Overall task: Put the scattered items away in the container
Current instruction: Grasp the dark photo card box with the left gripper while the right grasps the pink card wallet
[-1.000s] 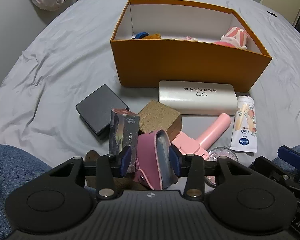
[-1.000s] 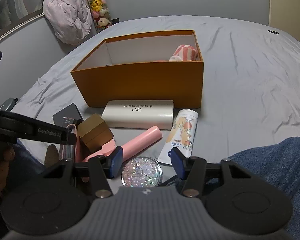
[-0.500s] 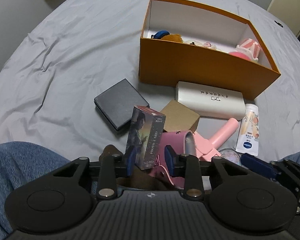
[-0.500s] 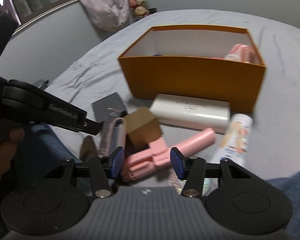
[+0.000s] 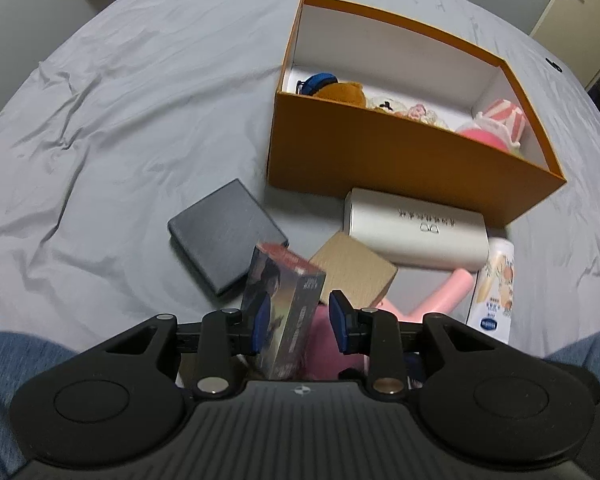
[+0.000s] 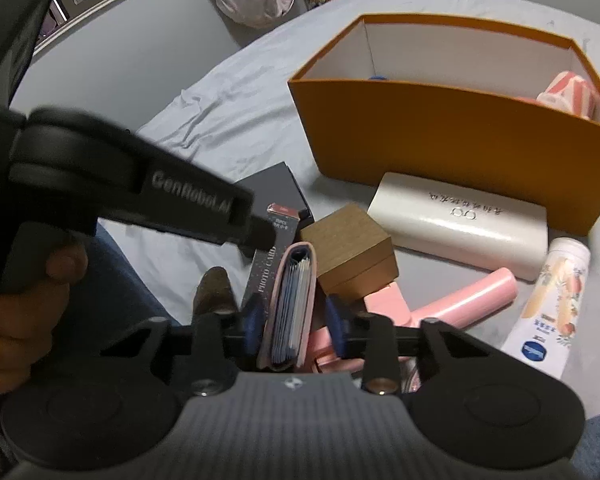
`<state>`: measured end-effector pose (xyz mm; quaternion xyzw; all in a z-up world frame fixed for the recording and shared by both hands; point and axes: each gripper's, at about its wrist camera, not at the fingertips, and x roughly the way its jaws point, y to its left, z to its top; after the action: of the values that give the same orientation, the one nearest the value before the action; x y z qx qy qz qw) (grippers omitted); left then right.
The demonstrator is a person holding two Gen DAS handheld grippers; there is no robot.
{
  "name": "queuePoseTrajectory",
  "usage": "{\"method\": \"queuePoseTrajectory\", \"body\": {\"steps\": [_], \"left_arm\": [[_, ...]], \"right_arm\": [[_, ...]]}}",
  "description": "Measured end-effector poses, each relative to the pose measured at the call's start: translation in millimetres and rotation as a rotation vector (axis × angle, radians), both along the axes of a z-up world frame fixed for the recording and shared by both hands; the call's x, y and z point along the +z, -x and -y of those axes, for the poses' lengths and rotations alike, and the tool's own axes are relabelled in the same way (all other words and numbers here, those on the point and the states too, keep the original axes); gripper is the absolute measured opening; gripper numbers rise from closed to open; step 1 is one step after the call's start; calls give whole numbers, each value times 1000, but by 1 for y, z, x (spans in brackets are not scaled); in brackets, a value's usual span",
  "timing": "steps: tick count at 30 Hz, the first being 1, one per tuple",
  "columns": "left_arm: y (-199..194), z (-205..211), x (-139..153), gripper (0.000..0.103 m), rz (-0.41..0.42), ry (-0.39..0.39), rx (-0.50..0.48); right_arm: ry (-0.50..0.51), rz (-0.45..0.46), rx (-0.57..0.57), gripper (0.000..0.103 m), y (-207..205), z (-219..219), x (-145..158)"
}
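Left wrist view: the left gripper (image 5: 299, 322) is standing over the clutter in front of the orange box (image 5: 400, 160), its jaws partly closed; the photo card box (image 5: 284, 308) is sitting upright between them, touching the left pad, with a gap showing at the right pad, so a firm grip cannot be confirmed; the step in hand appears to be picking this card box up, and the next move is calling for closing fully, lifting clear of the wooden block (image 5: 354, 274) and carrying over the orange wall; the card box is tall, narrow and printed with a portrait, so it is likely to tip if squeezed off-centre. Right wrist view: the right gripper (image 6: 294, 326) is straddling the pink wallet (image 6: 292, 308), which is standing on edge with its card sleeves facing the camera; the jaws are partly open and whether the pads are touching the wallet cannot be told; the wallet is lying just beside the photo card box and the wooden block, near the pink handle (image 6: 460, 304), the tube (image 6: 552, 304) and the white case (image 6: 460, 220); both grippers are working close together, so collision is a risk.
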<state>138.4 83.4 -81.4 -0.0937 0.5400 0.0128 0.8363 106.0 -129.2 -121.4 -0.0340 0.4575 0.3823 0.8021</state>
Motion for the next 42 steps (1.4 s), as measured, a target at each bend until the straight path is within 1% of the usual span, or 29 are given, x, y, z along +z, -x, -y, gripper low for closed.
{"method": "queuePoseTrajectory", "body": {"steps": [3,6,9,12,15,19,23,25,27,29,30,31,34,36,39,42], "left_arm": [[-11,3,-5,38,-21,-10,7],[-21,6,-11,38,-43,-36,6],[-30,9,-17,39,-69,-55,-2],[-35,13,-22,40,-91,-85,-13],[-34,17,-24,41,-96,-117,-36],[-30,16,-23,38,-90,-140,-43],[-26,15,-22,37,-76,-161,-53],[-22,13,-21,40,-63,-168,-52],[-20,14,-21,40,-56,-180,-69],[-19,13,-23,40,-73,-166,-84],[-19,13,-24,40,-79,-146,-59],[-19,13,-25,40,-82,-141,-64],[-16,18,-24,41,-84,-173,-86],[-16,19,-25,41,-98,-181,-92],[-18,18,-27,43,-121,-170,-74],[-21,11,-32,43,-173,-134,-41]], "right_arm": [[3,-16,11,28,-5,-4,-2],[17,-43,19,25,-11,-9,-3],[26,-77,17,24,-17,-12,-5],[31,-90,21,24,-19,-13,-5],[38,-103,23,24,-20,-13,-6],[47,-113,26,24,-20,-14,-8],[57,-117,25,24,-19,-15,-10],[58,-117,24,24,-19,-14,-10],[58,-115,22,24,-18,-14,-10],[58,-112,20,24,-18,-13,-10],[58,-112,20,24,-18,-13,-9],[58,-111,19,24,-18,-12,-9],[55,-98,15,24,-17,-11,-9],[53,-81,17,24,-16,-10,-8],[52,-70,22,24,-14,-8,-8],[46,-81,24,24,-16,-12,-8]]}}
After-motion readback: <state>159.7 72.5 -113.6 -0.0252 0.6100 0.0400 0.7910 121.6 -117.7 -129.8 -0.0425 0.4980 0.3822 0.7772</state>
